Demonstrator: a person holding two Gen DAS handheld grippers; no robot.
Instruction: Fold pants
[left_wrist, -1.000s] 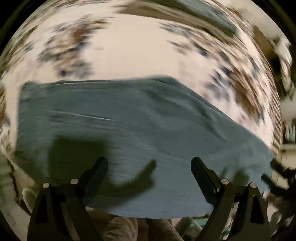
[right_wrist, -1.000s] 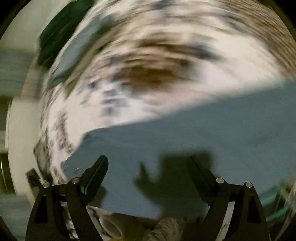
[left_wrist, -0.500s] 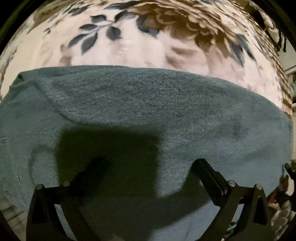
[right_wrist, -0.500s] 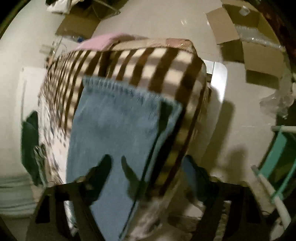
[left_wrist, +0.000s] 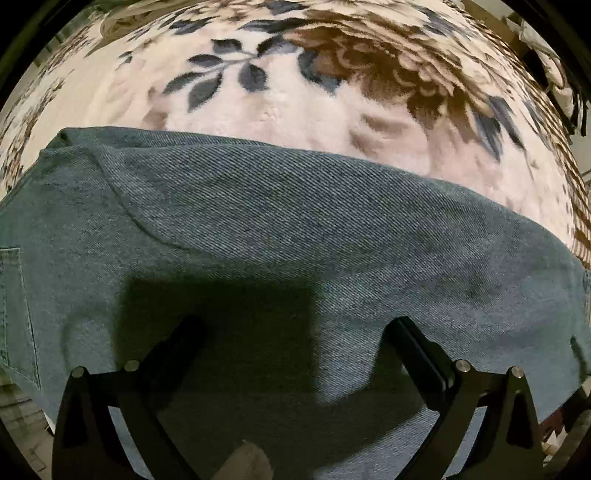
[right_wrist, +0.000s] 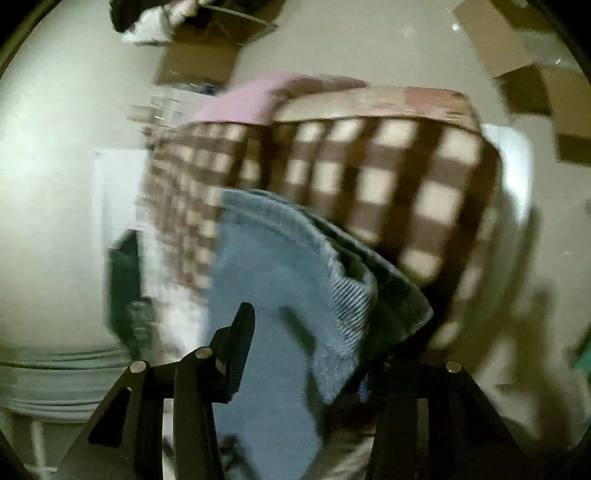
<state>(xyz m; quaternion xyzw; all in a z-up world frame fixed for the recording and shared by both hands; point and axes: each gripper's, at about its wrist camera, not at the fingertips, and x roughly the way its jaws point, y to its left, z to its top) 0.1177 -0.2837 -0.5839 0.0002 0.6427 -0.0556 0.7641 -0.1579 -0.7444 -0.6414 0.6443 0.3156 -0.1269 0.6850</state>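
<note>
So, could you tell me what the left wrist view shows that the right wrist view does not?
Only the left wrist view shows the floral blanket and the left gripper, open above the flat denim. Only the right wrist view shows the checked blanket, a pink cloth, cardboard boxes on the floor, and the right gripper, open near a pant-leg hem. Both show the blue jeans.

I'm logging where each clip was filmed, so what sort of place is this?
Probably a bedroom or spare room at home: jeans lie on a floral plush blanket with a checked border, and cardboard boxes sit on the floor.
</note>
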